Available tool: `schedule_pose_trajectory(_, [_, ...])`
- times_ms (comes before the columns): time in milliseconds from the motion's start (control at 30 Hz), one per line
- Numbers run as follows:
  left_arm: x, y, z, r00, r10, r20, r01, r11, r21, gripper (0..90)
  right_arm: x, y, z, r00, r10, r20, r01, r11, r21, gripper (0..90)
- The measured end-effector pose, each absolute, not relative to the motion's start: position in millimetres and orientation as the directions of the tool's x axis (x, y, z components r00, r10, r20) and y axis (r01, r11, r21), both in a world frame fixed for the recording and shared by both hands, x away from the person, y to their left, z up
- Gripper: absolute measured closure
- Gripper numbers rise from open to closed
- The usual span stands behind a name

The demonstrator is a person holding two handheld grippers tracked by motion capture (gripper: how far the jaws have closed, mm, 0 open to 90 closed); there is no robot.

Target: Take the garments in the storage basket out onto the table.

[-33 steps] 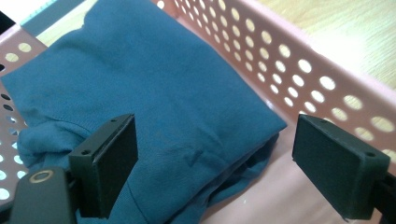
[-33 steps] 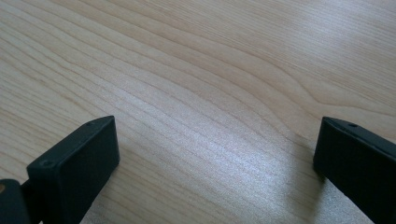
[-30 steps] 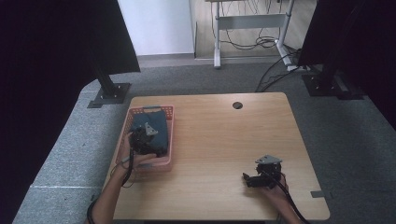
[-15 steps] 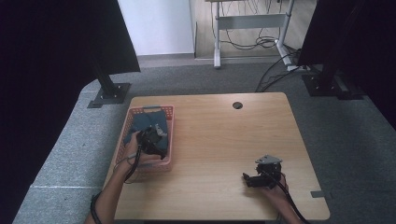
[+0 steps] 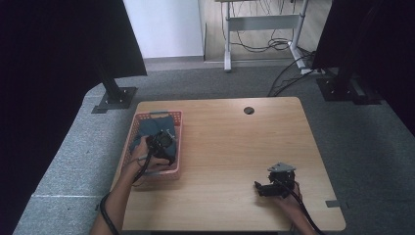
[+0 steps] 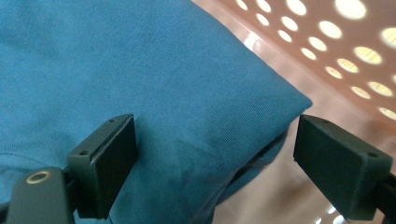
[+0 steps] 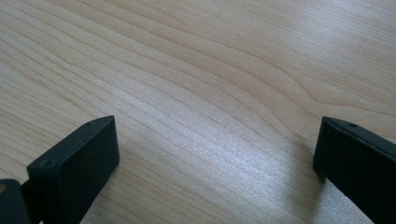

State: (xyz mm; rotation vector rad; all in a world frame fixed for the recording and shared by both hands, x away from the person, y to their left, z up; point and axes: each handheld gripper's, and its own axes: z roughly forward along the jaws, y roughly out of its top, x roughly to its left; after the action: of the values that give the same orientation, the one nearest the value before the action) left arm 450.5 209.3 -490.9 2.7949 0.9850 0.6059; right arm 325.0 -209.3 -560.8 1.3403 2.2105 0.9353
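A folded blue cloth lies in a pink perforated basket at the table's left side. My left gripper is down inside the basket, open, with its jaws either side of the cloth's folded corner. The basket's holed wall rises just beyond that corner. My right gripper rests low over bare wood near the front right of the table, open, with nothing between its jaws.
The wooden table has a round cable hole near its back edge. Dark screens stand on feet at both back corners. A desk frame with cables stands farther back on the grey carpet.
My left gripper has moved right and nearer within the basket, down onto the cloth. The right gripper has stayed still.
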Motion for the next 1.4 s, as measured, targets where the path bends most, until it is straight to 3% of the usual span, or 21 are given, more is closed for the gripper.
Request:
schedule_pose_trajectory(500, [453,201,-504,0.729,0.575,0.371,0.560,-0.813,0.159,10.8,325,-209,-561,-0.465,0.885,0.012,0.625,0.319,0.713,0.0])
schedule_pose_trajectory(733, [457,188,-513,0.738,0.521,0.429,0.541,-0.836,0.084,10.1,325,-209,-561,-0.463,0.886,0.012,0.625,0.317,0.713,0.0])
schedule_pose_trajectory(1000, [458,190,-513,0.730,0.531,0.430,0.546,-0.832,0.101,11.1,325,-209,-561,-0.463,0.886,0.012,0.625,0.317,0.713,0.0])
schedule_pose_trajectory(1133, [458,191,-512,0.703,0.553,0.446,0.560,-0.818,0.131,17.1,325,-209,-561,-0.463,0.886,0.012,0.625,0.317,0.713,0.0])
schedule_pose_trajectory(1400, [459,200,-510,0.658,0.608,0.444,0.584,-0.785,0.209,38.1,325,-209,-561,-0.462,0.887,0.011,0.625,0.317,0.713,0.0])
